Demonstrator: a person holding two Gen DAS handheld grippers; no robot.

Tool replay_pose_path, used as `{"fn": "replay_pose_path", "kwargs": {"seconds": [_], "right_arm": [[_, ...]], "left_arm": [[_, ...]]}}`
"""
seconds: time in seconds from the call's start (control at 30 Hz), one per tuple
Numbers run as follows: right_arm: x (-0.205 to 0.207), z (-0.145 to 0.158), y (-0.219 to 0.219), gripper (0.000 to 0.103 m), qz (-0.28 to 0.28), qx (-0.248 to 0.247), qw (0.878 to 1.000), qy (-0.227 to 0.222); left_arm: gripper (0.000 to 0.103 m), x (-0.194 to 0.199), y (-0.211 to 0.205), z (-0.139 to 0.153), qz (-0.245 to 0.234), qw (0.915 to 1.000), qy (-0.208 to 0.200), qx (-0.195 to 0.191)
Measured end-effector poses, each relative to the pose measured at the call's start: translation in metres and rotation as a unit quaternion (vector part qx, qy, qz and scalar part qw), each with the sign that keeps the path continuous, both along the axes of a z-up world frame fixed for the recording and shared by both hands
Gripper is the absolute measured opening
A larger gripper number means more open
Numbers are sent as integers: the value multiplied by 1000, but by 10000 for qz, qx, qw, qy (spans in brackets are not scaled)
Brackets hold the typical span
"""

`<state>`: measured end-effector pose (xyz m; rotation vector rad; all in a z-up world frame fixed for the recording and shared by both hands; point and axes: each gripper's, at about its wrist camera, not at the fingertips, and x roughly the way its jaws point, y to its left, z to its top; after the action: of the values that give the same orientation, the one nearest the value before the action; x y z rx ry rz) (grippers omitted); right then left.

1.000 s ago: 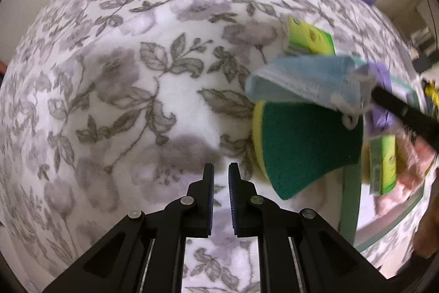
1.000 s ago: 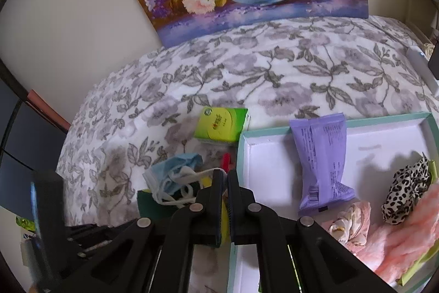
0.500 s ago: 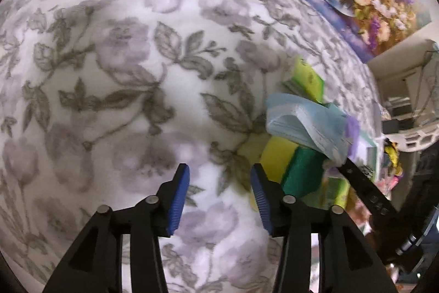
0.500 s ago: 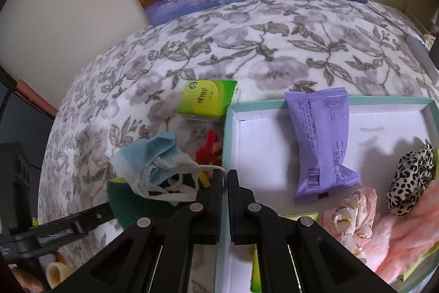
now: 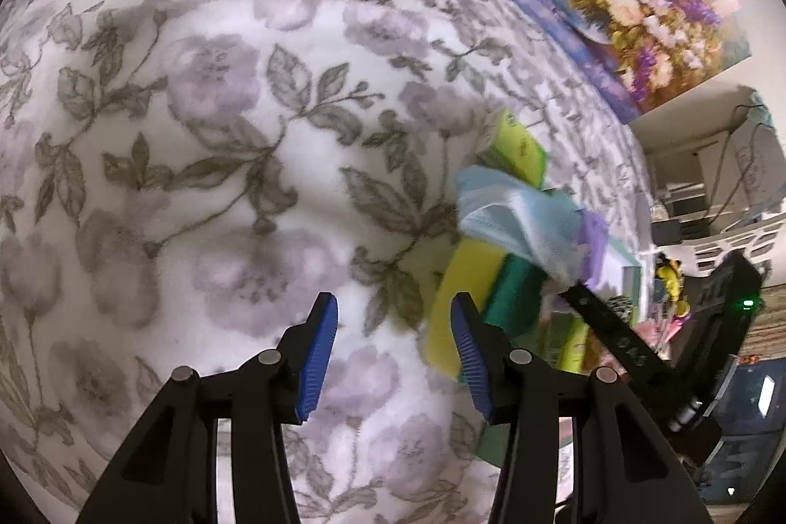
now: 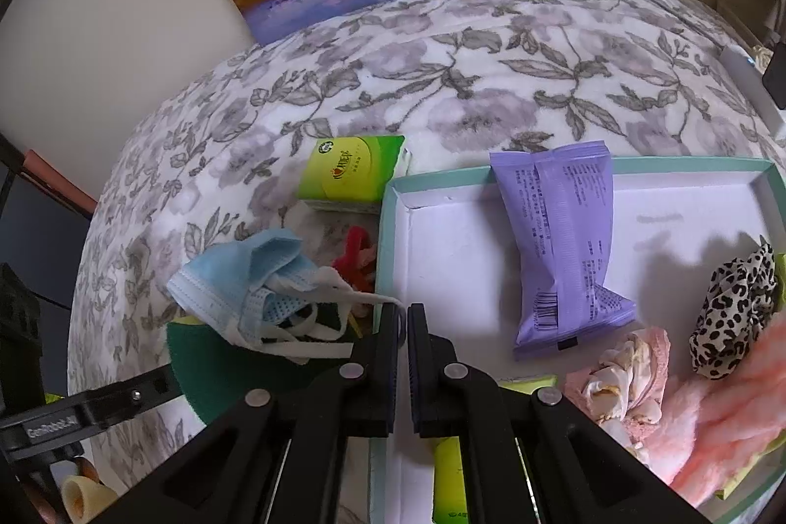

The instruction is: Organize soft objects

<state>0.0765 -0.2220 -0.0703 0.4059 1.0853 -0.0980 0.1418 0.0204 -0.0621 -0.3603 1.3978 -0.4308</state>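
**Mask pinched by its strap, tray drop is next**

I've got the right gripper pressed together on the white ear strap of the blue face mask. The mask hangs over the green-and-yellow sponge on the bed, just outside the left wall of the teal tray. Step in hand, as I read it: getting the mask into the tray.

Already in the tray: purple packet, leopard scrunchie, pink fluffy pieces at the near right corner. Still on the bed beside the tray's far left corner: green tissue pack and a small red item.

Next move, my call: carry the strap rightward over the tray wall, high enough that the mask body clears it, then let go over bare tray floor. The strap is thin, so a slip is possible.

Left gripper is spread with nothing between its blue pads, angled steeply down at the bedspread, sponge just right of it. It looks lined up for the sponge, but I can't confirm that.
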Motion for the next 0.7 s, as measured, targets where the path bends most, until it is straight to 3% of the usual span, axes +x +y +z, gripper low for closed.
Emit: {"fn": "replay_pose_path", "kwargs": {"seconds": [0.4,0.7], "right_arm": [[0,-4,-1,4,-22,31,10000,91],[0,-3,-1,4,-12,32,9999,108]], "left_arm": [[56,2,-1,7,72,9998,-147,-80],[59,-2,-19,18,-248,9988,-413,-49]]}}
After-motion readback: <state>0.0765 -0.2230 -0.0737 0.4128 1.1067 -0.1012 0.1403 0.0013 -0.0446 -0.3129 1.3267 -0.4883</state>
